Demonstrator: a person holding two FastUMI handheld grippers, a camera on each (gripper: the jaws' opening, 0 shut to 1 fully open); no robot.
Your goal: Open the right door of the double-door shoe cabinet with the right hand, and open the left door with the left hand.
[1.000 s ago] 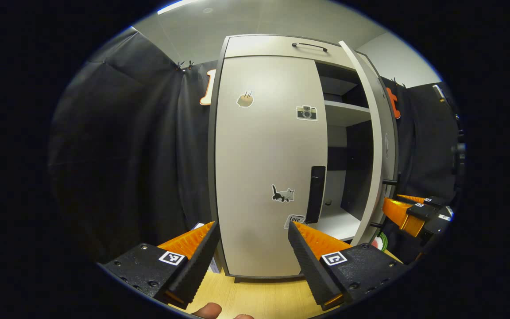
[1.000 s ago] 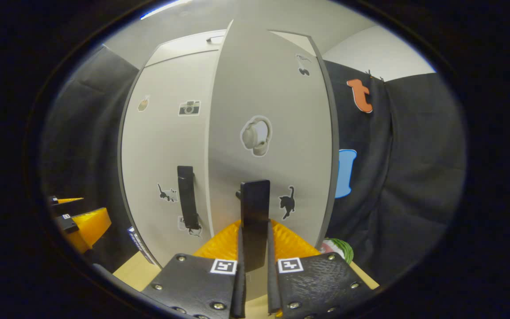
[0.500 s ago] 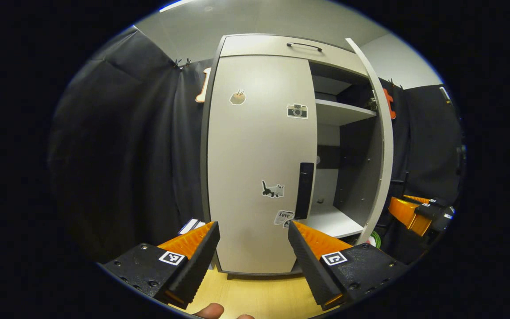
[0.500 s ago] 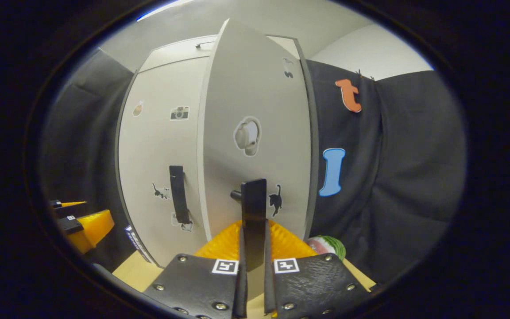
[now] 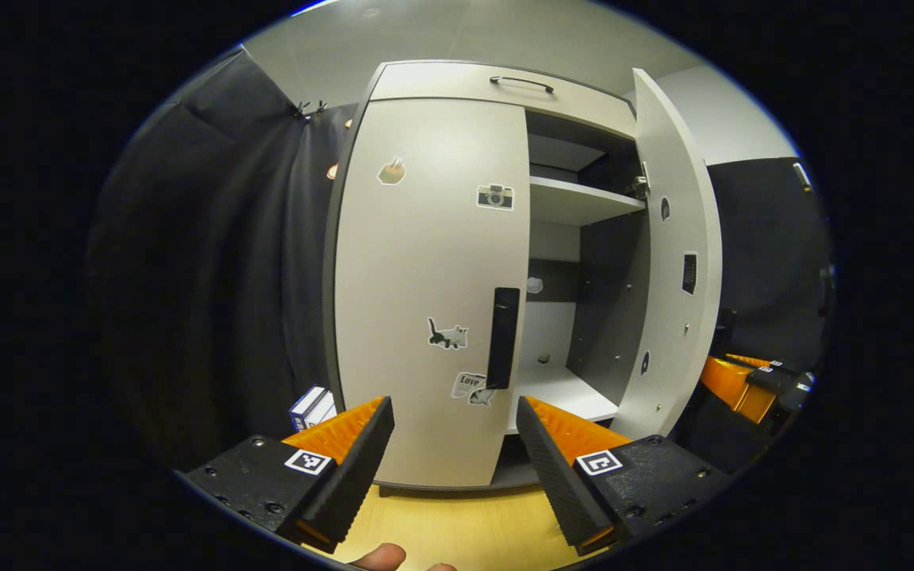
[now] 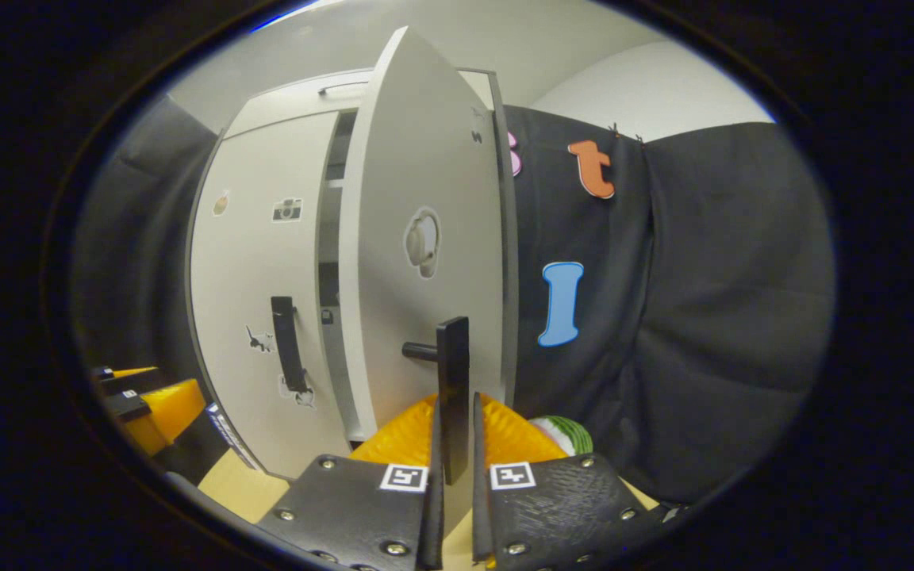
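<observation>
Right gripper (image 6: 452, 476) clamped on upright right door handle (image 6: 452, 396), door swung outward. Left gripper (image 5: 455, 452) wide apart, low centre, before shut left door (image 5: 433, 293); shelves (image 5: 580, 202) visible in left gripper view.

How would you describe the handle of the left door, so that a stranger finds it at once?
Look at the pale shoe cabinet before the black cloth. Its left door is shut, with stickers on it. The handle is the upright black bar near that door's inner edge, right of the cat sticker; unlike the right door's handle, no claw grips it.
</observation>
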